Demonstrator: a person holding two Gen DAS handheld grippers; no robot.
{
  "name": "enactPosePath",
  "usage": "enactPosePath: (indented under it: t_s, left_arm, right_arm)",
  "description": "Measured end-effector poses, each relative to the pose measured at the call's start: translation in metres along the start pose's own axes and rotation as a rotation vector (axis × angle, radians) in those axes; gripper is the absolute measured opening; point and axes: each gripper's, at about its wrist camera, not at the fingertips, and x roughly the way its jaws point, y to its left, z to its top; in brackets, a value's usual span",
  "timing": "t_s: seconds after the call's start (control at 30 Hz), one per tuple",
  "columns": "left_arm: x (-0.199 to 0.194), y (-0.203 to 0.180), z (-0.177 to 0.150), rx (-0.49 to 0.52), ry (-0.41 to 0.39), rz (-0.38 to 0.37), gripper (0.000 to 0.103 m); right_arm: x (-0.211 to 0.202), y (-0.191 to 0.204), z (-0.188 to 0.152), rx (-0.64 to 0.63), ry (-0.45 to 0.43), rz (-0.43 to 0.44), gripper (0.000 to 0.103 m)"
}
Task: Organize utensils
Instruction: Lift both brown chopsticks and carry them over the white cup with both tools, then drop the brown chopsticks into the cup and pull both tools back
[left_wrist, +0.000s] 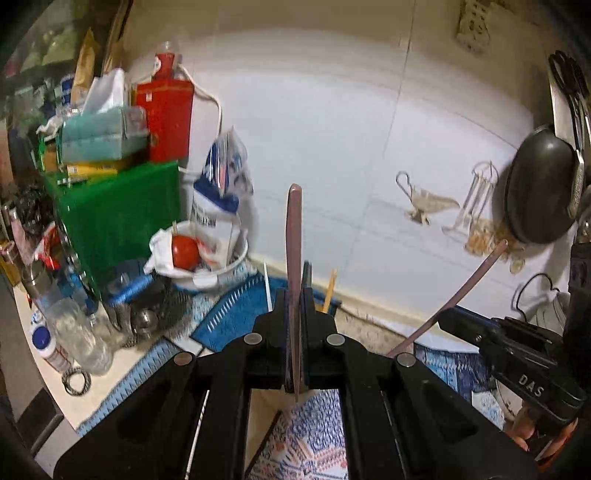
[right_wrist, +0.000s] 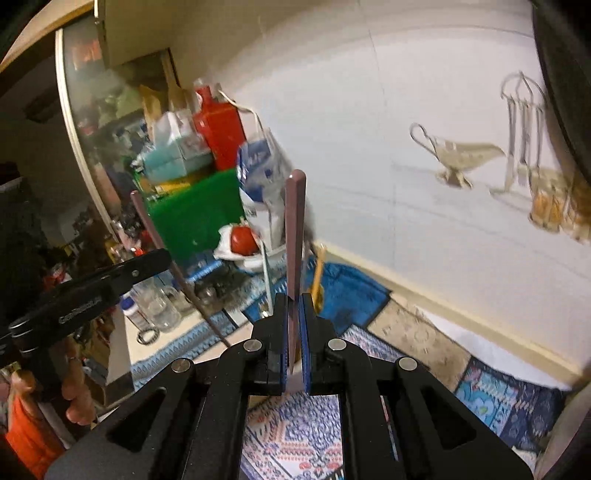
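Observation:
My left gripper (left_wrist: 294, 295) is shut on a thin mauve utensil handle (left_wrist: 294, 236) that stands upright between its fingers. My right gripper (right_wrist: 294, 301) is shut on a second mauve handle (right_wrist: 295, 229), also upright. Each gripper shows in the other view: the right one (left_wrist: 448, 314) at the right with its slanted handle (left_wrist: 465, 291), the left one (right_wrist: 164, 254) at the left with its handle (right_wrist: 155, 236). Both are held above patterned blue mats. The utensils' working ends are hidden.
A white tiled wall (left_wrist: 351, 147) is ahead. At the left stand a green box (left_wrist: 122, 210), a red carton (left_wrist: 166, 118), a tissue box (left_wrist: 99, 136), a white bowl with a tomato (left_wrist: 184, 251) and jars (left_wrist: 81, 332). A dark pan (left_wrist: 539, 184) hangs at the right.

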Motion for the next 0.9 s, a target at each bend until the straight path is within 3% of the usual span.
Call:
enactPosePath:
  t_s: [0.17,0.3,0.5,0.9]
  left_arm:
    - [0.011,-0.007,0.012,0.030,-0.035,0.047,0.004]
    - [0.035,-0.005,0.011,0.041,-0.018,0.084,0.004]
    - [0.072,0.006,-0.003,0.025,0.063,0.077,0.004]
    - [0.111,0.017,-0.020,0.041,0.150,0.025,0.004]
  right_arm:
    - [0.017,0.004,0.011,-0.026,-0.004,0.031,0.005]
    - [0.041,0.005,0.012,-0.031,0.018,0.046,0.005]
    - [0.067,0.000,0.013,-0.020,0.058,0.060,0.005]
    - [0.112,-0.007,0.002,-0.009,0.158,0.056,0.004]
